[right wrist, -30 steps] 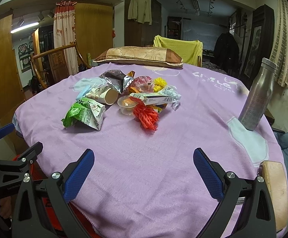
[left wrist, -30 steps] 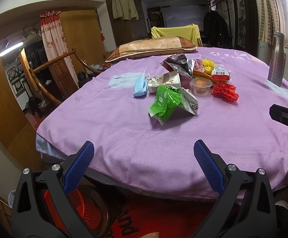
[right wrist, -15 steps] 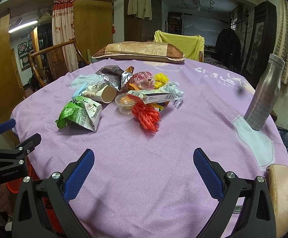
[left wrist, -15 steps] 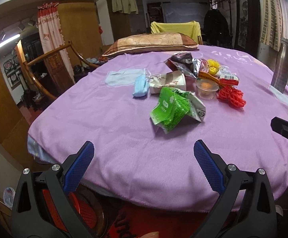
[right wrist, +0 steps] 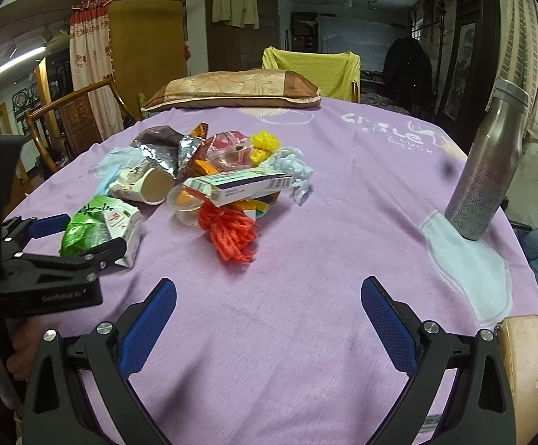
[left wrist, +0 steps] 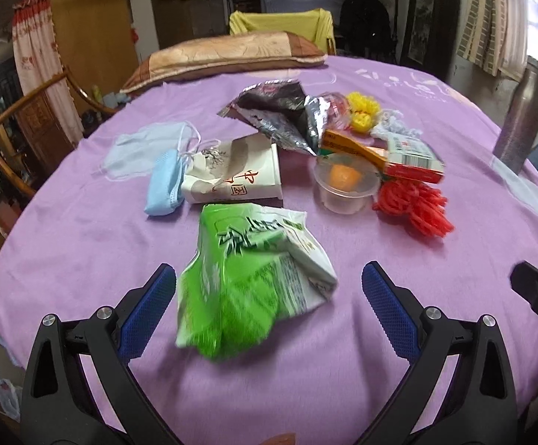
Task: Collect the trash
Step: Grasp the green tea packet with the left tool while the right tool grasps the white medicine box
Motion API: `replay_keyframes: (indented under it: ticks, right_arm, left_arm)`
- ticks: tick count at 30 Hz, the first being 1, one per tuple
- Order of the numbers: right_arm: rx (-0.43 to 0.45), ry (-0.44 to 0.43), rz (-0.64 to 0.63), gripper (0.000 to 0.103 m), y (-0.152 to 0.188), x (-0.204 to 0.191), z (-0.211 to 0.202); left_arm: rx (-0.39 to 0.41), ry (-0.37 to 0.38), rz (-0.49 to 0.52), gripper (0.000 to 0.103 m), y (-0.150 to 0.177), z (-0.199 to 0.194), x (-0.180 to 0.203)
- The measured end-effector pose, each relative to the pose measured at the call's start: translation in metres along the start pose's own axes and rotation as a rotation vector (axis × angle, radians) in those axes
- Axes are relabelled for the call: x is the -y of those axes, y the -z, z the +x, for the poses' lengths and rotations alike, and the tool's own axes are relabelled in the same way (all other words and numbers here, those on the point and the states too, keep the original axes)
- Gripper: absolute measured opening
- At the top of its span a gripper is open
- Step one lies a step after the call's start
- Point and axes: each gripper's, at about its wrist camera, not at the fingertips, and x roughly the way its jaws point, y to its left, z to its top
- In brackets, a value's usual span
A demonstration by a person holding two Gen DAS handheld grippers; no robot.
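A pile of trash lies on the purple tablecloth. A crumpled green snack bag lies nearest, between the open jaws of my left gripper, apart from the pads. Behind it are a paper cup on its side, blue face masks, a foil wrapper, a clear plastic cup, a red net and a small carton. My right gripper is open and empty over bare cloth, short of the red net. The left gripper also shows in the right wrist view around the green bag.
A steel bottle stands at the right on a pale patch. A long pillow lies at the far edge, with a yellow-draped chair behind. A wooden chair stands left of the table.
My left gripper has moved forward over the table, so the green bag now lies between its open jaws. My right gripper has moved forward slightly. Both stay open.
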Motion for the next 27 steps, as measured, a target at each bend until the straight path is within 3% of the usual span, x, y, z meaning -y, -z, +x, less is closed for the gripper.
replay_keyframes:
  ticks: [5,10,13,15,20,23,27]
  right_arm:
    - [-0.006,-0.001,-0.020,0.098,-0.015,-0.002,0.013]
    - [0.003,-0.017,-0.042,0.098,-0.047,-0.007,0.026]
    - [-0.005,-0.033,-0.032,0.098,-0.068,-0.009,0.041]
    - [-0.033,-0.052,-0.002,0.098,-0.079,-0.008,0.055]
    - [-0.144,-0.137,0.156,0.098,-0.094,0.004,0.097]
    - [-0.151,-0.157,0.215,0.098,-0.092,0.007,0.110]
    - [-0.203,-0.077,0.192,0.098,-0.085,0.015,0.127]
  left_arm:
    - [-0.071,0.010,-0.024,0.096,-0.013,0.024,-0.014]
    - [-0.075,-0.031,-0.033,0.097,-0.015,0.028,-0.037]
    - [-0.095,0.032,-0.075,0.097,-0.014,0.033,-0.051]
    - [-0.112,0.068,-0.119,0.097,-0.014,0.038,-0.059]
    - [-0.110,0.070,-0.119,0.097,-0.013,0.036,-0.059]
    - [-0.111,0.074,-0.121,0.097,-0.013,0.036,-0.060]
    - [-0.111,0.077,-0.120,0.097,-0.012,0.036,-0.061]
